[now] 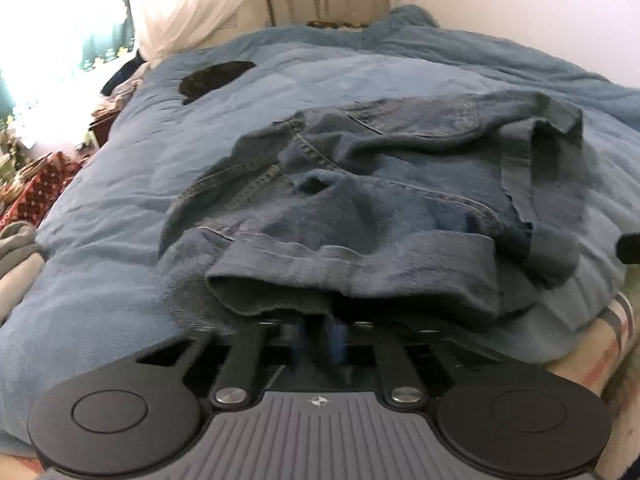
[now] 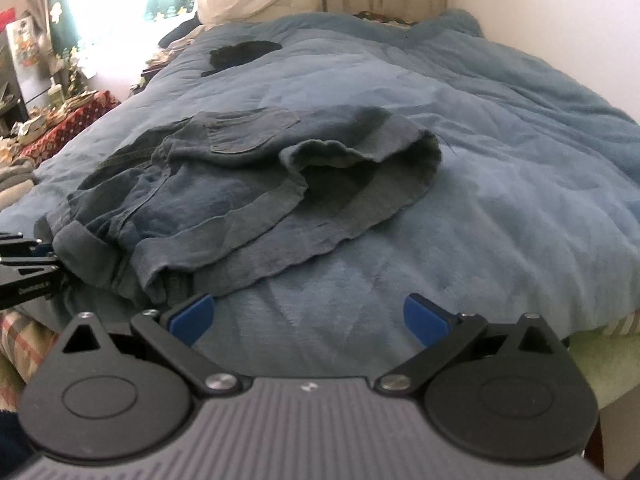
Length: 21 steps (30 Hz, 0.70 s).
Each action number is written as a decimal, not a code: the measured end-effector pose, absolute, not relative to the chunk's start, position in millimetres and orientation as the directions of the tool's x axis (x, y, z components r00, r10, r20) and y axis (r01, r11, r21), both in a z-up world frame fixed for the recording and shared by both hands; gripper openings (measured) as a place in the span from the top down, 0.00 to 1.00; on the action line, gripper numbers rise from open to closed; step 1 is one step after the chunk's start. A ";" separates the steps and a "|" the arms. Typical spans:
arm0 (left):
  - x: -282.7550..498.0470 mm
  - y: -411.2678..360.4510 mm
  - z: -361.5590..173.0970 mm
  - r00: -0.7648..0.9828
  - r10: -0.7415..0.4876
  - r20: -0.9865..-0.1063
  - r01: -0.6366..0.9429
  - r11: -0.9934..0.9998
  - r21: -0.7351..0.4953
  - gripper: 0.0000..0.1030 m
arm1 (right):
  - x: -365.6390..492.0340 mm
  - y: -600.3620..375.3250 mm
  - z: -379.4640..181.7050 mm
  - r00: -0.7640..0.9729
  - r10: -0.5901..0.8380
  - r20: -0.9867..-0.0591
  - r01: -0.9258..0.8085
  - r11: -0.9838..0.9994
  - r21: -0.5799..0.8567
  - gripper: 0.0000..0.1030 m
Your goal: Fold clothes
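A crumpled blue denim garment [image 1: 360, 184] [image 2: 224, 184] with a chest pocket lies on the blue blanket [image 1: 120, 184] [image 2: 500, 168] near the bed's front edge. My left gripper [image 1: 316, 332] is at its near hem, where the blue pads stand close together and the tips are hidden under the rolled cloth. It looks shut on that hem. In the right wrist view the left gripper [image 2: 24, 264] shows at the garment's left corner. My right gripper [image 2: 308, 320] stands open over bare blanket, just right of the garment's near edge, with nothing between its fingers [image 2: 192, 318].
A small black item [image 1: 216, 78] [image 2: 244, 54] lies far back on the blanket. A cluttered surface with a red patterned cloth [image 1: 36, 188] [image 2: 68, 124] stands left of the bed. A white wall runs along the right. A plaid sheet [image 1: 616, 320] shows at the bed's front edge.
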<state>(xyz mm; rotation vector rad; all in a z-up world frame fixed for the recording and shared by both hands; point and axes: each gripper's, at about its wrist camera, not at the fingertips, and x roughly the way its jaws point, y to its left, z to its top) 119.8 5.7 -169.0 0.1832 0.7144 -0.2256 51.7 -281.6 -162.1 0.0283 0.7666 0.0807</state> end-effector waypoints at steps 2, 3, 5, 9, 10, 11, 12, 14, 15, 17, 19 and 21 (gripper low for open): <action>117.1 16.9 -162.6 0.747 -0.137 -0.650 0.229 0.972 0.058 0.97 | 51.3 -283.7 -160.5 0.721 0.081 -0.688 -0.062 0.997 0.053 0.01; 114.0 25.2 -157.0 0.762 -0.124 -0.636 0.201 0.978 0.049 0.98 | 51.0 -283.9 -159.5 0.726 0.077 -0.684 -0.064 0.997 0.044 0.01; 107.6 44.2 -145.4 0.786 -0.092 -0.612 0.139 0.990 0.030 0.98 | 50.8 -283.9 -157.3 0.734 0.070 -0.675 -0.070 0.997 0.027 0.01; 94.1 86.1 -125.7 0.813 -0.024 -0.581 0.021 1.000 -0.011 0.98 | 52.9 -283.2 -153.2 0.742 0.092 -0.665 -0.089 0.995 0.039 0.01; 90.5 95.3 -121.8 0.819 -0.001 -0.574 -0.008 1.000 -0.013 0.98 | 53.7 -282.4 -152.1 0.743 0.096 -0.663 -0.092 0.995 0.041 0.01; 86.1 103.3 -118.3 0.825 0.021 -0.564 -0.034 0.999 -0.012 0.98 | 54.5 -281.5 -151.0 0.744 0.099 -0.661 -0.096 0.995 0.041 0.01; 81.9 110.8 -114.8 0.832 0.041 -0.554 -0.059 0.998 -0.013 0.98 | 55.3 -280.6 -149.8 0.745 0.102 -0.659 -0.099 0.994 0.041 0.01; 73.4 126.9 -109.2 0.840 0.081 -0.536 -0.107 0.994 -0.018 0.97 | 55.8 -279.0 -146.3 0.751 0.105 -0.652 -0.106 0.994 0.038 0.01; 70.8 133.0 -108.7 0.842 0.095 -0.531 -0.123 0.992 -0.017 0.97 | 55.9 -278.9 -144.6 0.755 0.102 -0.647 -0.107 0.994 0.033 0.01; 66.9 144.3 -108.9 0.841 0.119 -0.528 -0.153 0.988 -0.021 0.97 | 56.5 -279.8 -141.8 0.763 0.091 -0.640 -0.103 0.994 0.019 0.01; 68.7 151.0 -115.7 0.821 0.115 -0.559 -0.167 0.985 -0.042 0.97 | 58.5 -283.0 -141.1 0.766 0.075 -0.638 -0.095 0.995 0.003 0.01; 71.1 152.5 -124.5 0.795 0.100 -0.598 -0.164 0.985 -0.054 0.97 | 61.1 -286.3 -140.9 0.773 0.051 -0.633 -0.086 0.996 -0.025 0.01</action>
